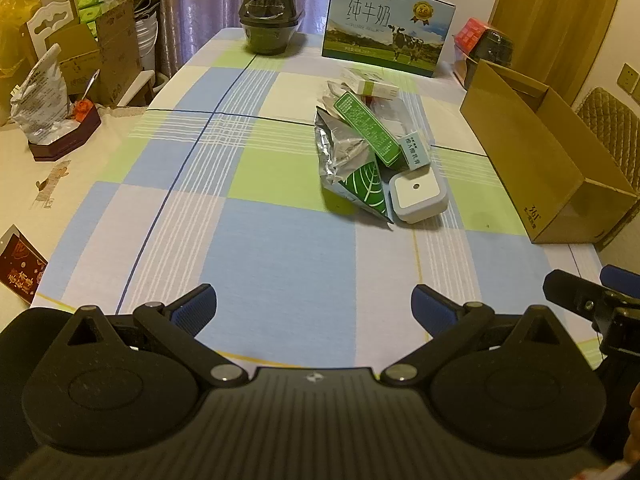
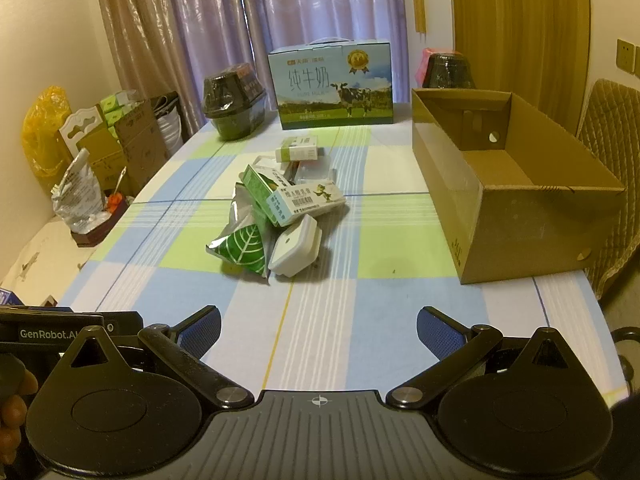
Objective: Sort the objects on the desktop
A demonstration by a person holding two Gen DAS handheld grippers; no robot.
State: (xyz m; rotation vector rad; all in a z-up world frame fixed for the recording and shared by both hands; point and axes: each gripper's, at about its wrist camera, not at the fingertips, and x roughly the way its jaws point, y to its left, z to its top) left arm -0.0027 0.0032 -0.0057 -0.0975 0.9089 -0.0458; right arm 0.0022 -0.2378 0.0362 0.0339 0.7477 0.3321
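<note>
A small heap of objects lies mid-table: a foil pouch with a green leaf print (image 1: 352, 176) (image 2: 242, 246), a long green carton (image 1: 368, 130) (image 2: 260, 192), a pale blue carton (image 2: 306, 200), a white square case (image 1: 418, 196) (image 2: 296, 250) and a white-green box (image 1: 370, 82) (image 2: 300, 149) at the back. An open cardboard box (image 1: 544, 152) (image 2: 516, 188) stands to the right of the heap. My left gripper (image 1: 314, 308) is open near the table's front edge, nothing between its fingers. My right gripper (image 2: 319, 330) is open too, well short of the heap.
A milk carton case (image 1: 386, 26) (image 2: 332, 84) and dark wrapped bowls (image 1: 272, 16) (image 2: 234, 98) stand at the far edge. Boxes, bags and a foil sack (image 1: 40, 96) crowd the left side. A padded chair (image 2: 612, 152) sits right of the table.
</note>
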